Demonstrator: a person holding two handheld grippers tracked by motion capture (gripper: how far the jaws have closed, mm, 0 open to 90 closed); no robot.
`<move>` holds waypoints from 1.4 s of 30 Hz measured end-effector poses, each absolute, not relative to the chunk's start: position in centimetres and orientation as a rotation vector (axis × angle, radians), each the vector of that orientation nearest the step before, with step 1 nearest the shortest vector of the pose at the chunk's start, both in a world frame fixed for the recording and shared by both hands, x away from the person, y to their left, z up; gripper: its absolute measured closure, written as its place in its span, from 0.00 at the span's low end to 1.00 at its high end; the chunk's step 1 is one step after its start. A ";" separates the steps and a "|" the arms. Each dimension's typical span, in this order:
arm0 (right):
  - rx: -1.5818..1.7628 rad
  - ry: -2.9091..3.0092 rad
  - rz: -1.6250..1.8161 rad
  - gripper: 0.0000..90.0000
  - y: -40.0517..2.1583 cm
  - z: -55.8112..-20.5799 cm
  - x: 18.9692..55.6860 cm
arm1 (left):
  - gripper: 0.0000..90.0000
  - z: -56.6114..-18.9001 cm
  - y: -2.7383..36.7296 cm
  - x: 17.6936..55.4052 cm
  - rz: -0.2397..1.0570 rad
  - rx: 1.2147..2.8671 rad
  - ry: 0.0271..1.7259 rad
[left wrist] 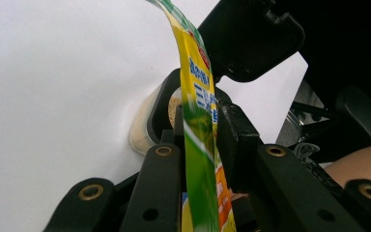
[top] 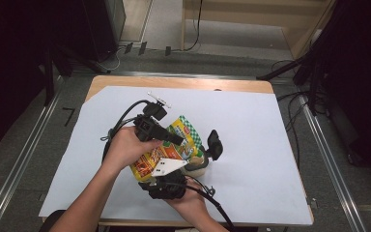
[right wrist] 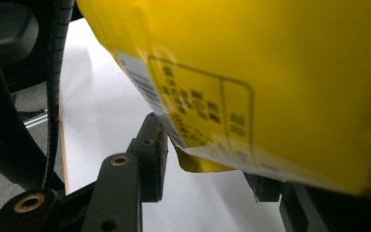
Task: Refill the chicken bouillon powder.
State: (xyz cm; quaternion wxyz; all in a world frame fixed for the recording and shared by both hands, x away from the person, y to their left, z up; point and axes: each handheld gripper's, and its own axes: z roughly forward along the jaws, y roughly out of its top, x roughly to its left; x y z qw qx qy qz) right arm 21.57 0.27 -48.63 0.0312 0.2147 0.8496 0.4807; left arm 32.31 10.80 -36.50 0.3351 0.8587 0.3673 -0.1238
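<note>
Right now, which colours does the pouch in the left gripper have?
Mostly yellow with green, orange and red print on the pouch; left gripper view.

Pouch [right wrist: 251,72] print blurred, cut off top and right; container [top: 196,166] mostly hidden beneath pouch.

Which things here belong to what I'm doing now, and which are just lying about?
In the job:
- yellow-green packet, pinched by the left gripper
- open jar of pale powder with its black flip lid, beside the right gripper

Lying about:
- white sheet covering the table
- floor cables
</note>
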 end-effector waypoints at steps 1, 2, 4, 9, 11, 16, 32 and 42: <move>0.659 2.615 1.475 0.63 0.3 -48.7 21.6 | 0.88 -36.5 10.8 32.3 -0.323 2.241 0.958; 0.668 2.619 1.468 0.63 0.3 -48.9 21.6 | 0.89 -36.5 10.8 32.3 -0.326 2.243 0.958; 0.679 2.626 1.472 0.62 0.3 -49.1 21.6 | 0.89 -36.6 10.8 32.4 -0.330 2.245 0.958; 0.689 2.626 1.471 0.62 0.2 -49.4 21.7 | 0.89 -36.6 10.8 32.4 -0.343 2.240 0.962; 0.694 2.630 1.466 0.62 0.2 -49.6 21.7 | 0.90 -36.7 10.8 32.4 -0.345 2.241 0.962; 0.691 2.632 1.457 0.61 0.3 -49.7 21.7 | 0.90 -36.7 11.0 32.4 -0.350 2.237 0.960; 0.695 2.618 1.434 0.57 0.3 -50.7 21.8 | 0.91 -36.7 11.1 32.4 -0.367 2.243 0.932; 0.709 2.638 1.400 0.54 0.6 -51.4 21.8 | 0.95 -36.9 11.5 32.6 -0.423 2.252 0.878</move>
